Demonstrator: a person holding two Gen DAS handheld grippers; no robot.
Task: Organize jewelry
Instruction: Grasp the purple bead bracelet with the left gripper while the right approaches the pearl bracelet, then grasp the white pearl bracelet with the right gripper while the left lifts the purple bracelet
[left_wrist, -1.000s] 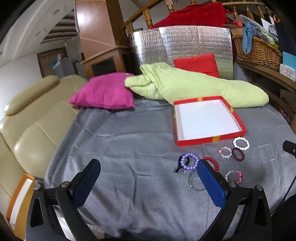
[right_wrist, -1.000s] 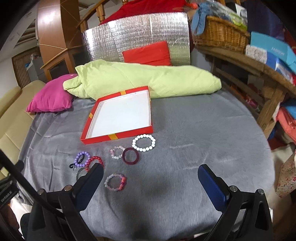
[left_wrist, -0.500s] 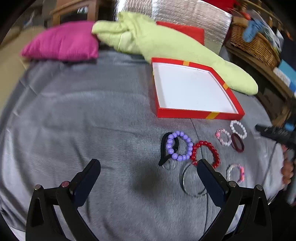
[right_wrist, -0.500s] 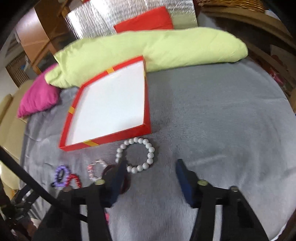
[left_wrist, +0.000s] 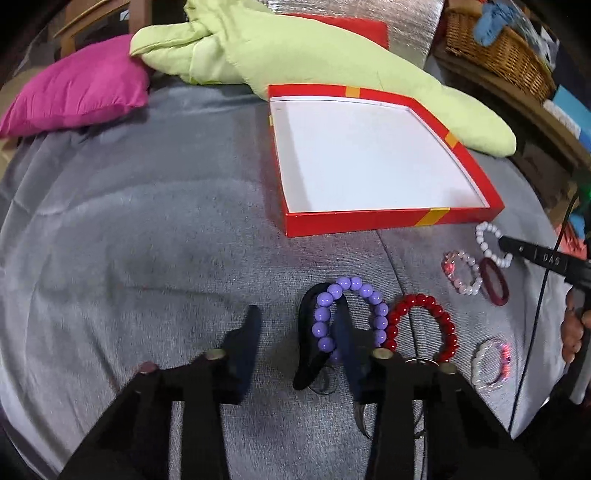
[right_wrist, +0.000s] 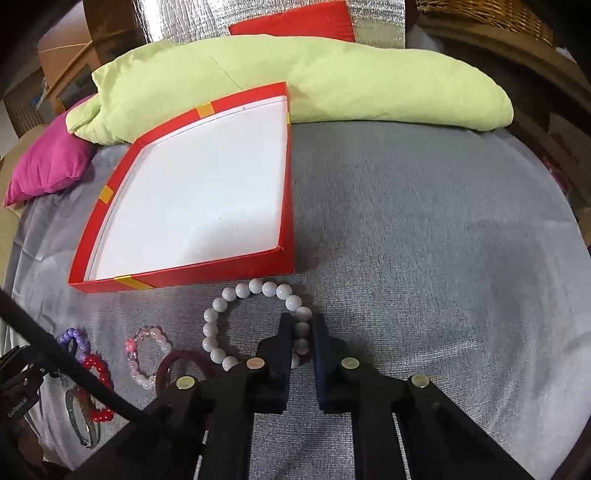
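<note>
On the grey cloth, my left gripper (left_wrist: 295, 314) hangs low over a black band (left_wrist: 308, 325) and a purple bead bracelet (left_wrist: 369, 295). Its jaws are closing with the band and the bracelet's left side between them, a gap still showing. My right gripper (right_wrist: 303, 326) is shut on the right side of the white bead bracelet (right_wrist: 236, 291), which lies just in front of the red box (right_wrist: 184, 275). The box's white inside is bare. A red bead bracelet (left_wrist: 424, 325), a pink bracelet (left_wrist: 461, 273) and a dark red band (left_wrist: 493, 282) lie between the grippers.
A green quilt (left_wrist: 332, 51) and a magenta pillow (left_wrist: 77, 88) lie behind the box. A wicker basket (left_wrist: 498, 48) stands at the back right. Another pale pink bracelet (left_wrist: 491, 363) and a metal bangle (right_wrist: 79, 421) lie near the front edge. A hand (left_wrist: 572, 332) shows at the right.
Both grippers dropped toward the jewelry. The left jaws narrowed around the black band and purple bracelet. The right jaws closed onto the white bead bracelet.
</note>
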